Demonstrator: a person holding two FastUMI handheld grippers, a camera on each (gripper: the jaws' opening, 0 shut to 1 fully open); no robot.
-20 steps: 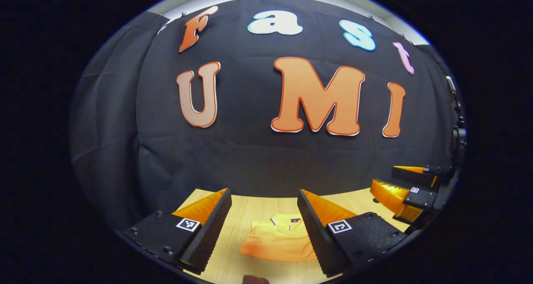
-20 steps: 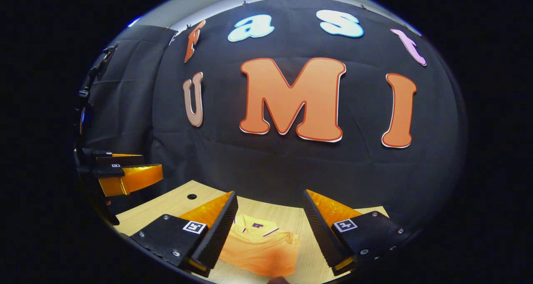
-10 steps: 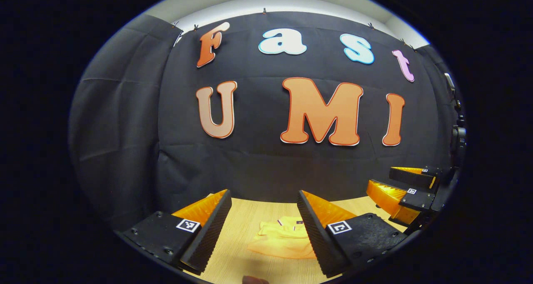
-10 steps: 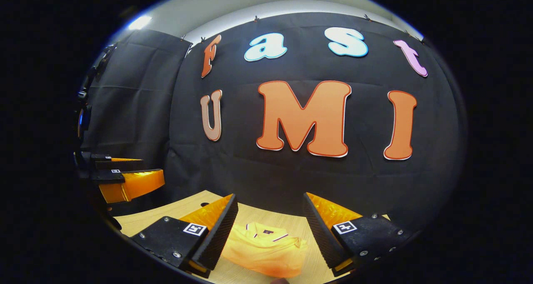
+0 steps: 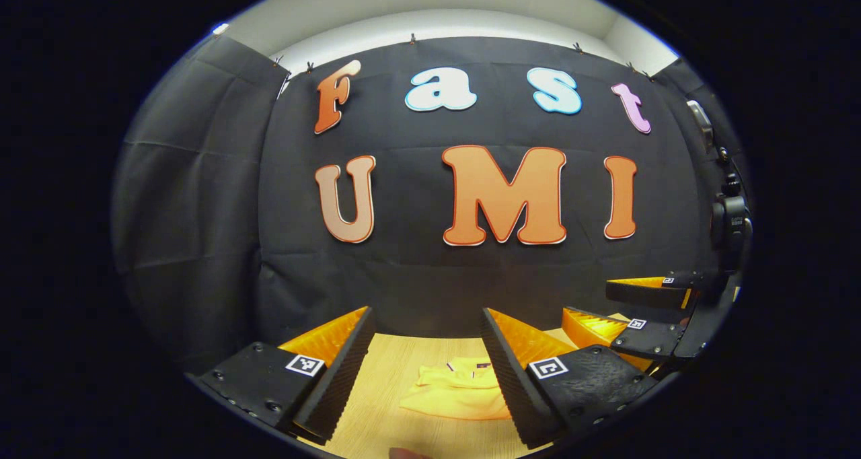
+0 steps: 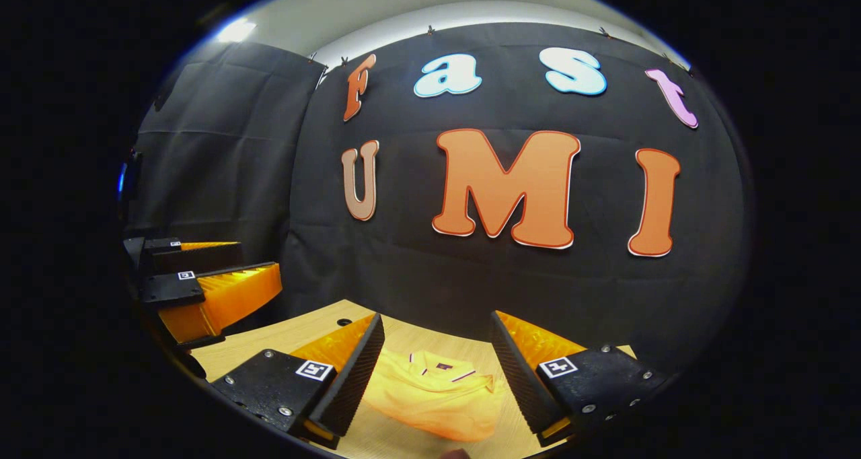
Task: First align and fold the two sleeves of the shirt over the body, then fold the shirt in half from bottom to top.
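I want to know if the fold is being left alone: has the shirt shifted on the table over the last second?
Cannot tell. The shirt keeps its folded shape on the table, but both cameras moved against the wall, so its small drift in view may be theirs.

both views raised, facing wall, sharing shirt (image 5: 457, 395)

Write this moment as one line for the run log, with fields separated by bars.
shirt: folded, lying on table | left gripper: open, above table, holds nothing | right gripper: open, above table, holds nothing

Dim booth; ceiling light (image 6: 235, 31) glares above my wall cloth (image 6: 471, 277); fisheye bends edges; focus sharp.
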